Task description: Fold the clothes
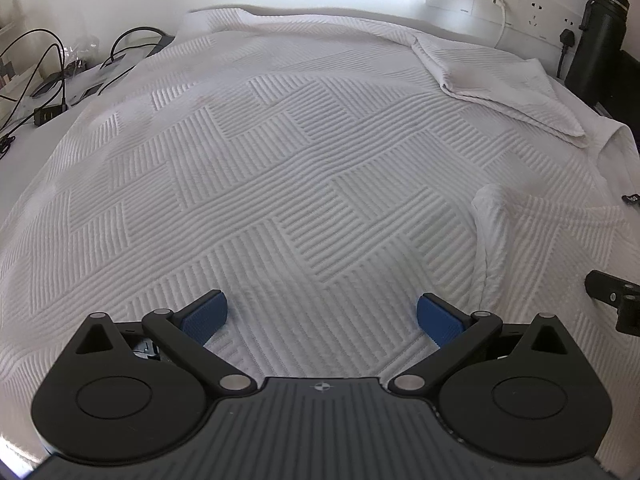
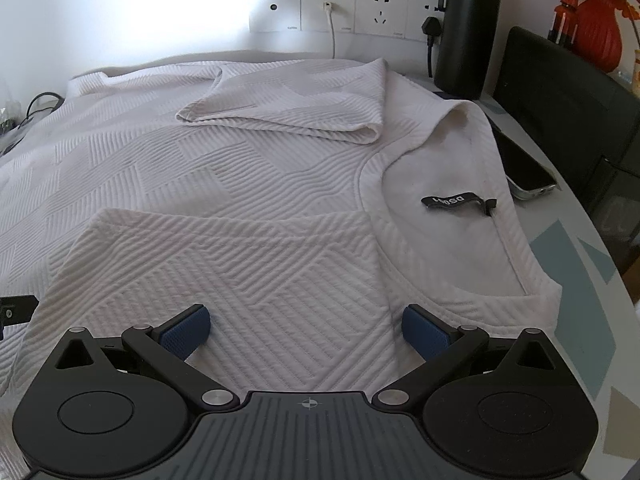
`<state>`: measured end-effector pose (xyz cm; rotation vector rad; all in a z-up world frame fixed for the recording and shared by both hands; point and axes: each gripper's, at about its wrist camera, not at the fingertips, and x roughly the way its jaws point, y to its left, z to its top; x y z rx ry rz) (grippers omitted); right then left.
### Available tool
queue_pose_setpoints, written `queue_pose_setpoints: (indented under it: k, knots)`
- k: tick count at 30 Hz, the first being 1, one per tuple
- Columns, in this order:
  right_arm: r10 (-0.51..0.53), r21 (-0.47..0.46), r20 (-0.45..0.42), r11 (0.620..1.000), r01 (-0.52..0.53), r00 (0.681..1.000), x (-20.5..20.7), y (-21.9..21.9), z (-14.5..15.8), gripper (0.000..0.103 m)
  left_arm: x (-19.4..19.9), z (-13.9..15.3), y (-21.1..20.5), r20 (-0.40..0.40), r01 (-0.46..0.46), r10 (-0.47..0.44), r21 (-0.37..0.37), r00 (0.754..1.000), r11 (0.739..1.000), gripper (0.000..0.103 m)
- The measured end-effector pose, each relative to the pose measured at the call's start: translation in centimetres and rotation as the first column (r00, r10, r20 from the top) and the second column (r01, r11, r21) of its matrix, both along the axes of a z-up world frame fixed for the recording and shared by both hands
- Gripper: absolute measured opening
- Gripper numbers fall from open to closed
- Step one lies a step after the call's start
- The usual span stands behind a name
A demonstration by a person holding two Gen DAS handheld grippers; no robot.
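The white shirt [image 2: 248, 168] is spread flat on the table [image 2: 576, 264], collar to the right, both sleeves folded inward. The right gripper [image 2: 306, 330] and the left gripper [image 1: 322, 318] are held wide, empty, over its near edge.

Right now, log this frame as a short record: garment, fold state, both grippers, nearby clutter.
garment: white textured shirt spread flat on the table, neck label showing
fold state: far sleeve and near sleeve both folded inward over the body
left gripper: jaws open, over the shirt body, holding nothing
right gripper: jaws open, over the near sleeve
clutter: black bottle, phone, cables
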<state>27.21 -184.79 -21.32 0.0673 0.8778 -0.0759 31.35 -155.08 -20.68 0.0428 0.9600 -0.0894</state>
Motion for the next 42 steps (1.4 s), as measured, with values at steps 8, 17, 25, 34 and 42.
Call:
queue_pose_setpoints:
  k: [8, 17, 25, 34, 42]
  knots:
    - [0.026, 0.014, -0.006, 1.0, -0.026, 1.0, 0.5, -0.5, 0.2, 0.102, 1.5, 0.6, 0.8, -0.031, 0.078, -0.079, -0.029, 0.996, 0.996, 0.102]
    - [0.09, 0.028, 0.089, 0.995, -0.093, 0.992, 2.0, -3.6, 2.0, 0.064, 0.4, 4.6, 9.1, 0.125, 0.038, 0.005, -0.341, 0.992, 0.939, 0.102]
    - [0.12, 0.039, 0.064, 0.992, -0.123, 0.991, 2.4, -4.7, 0.9, 0.041, -0.2, 4.1, 10.3, 0.069, 0.16, -0.144, -0.495, 0.987, 0.854, 0.097]
    - [0.078, 0.114, 0.049, 0.99, -0.083, 0.996, 1.5, -5.7, 1.2, 0.038, 3.5, 1.9, -1.5, -0.01, 0.278, -0.321, -0.476, 0.947, 0.835, 0.056]
    - [0.092, 0.105, 0.067, 0.99, -0.098, 0.994, 1.4, -5.5, 1.1, 0.015, 4.6, 0.5, -4.7, -0.05, 0.295, -0.349, -0.431, 0.936, 0.853, 0.047]
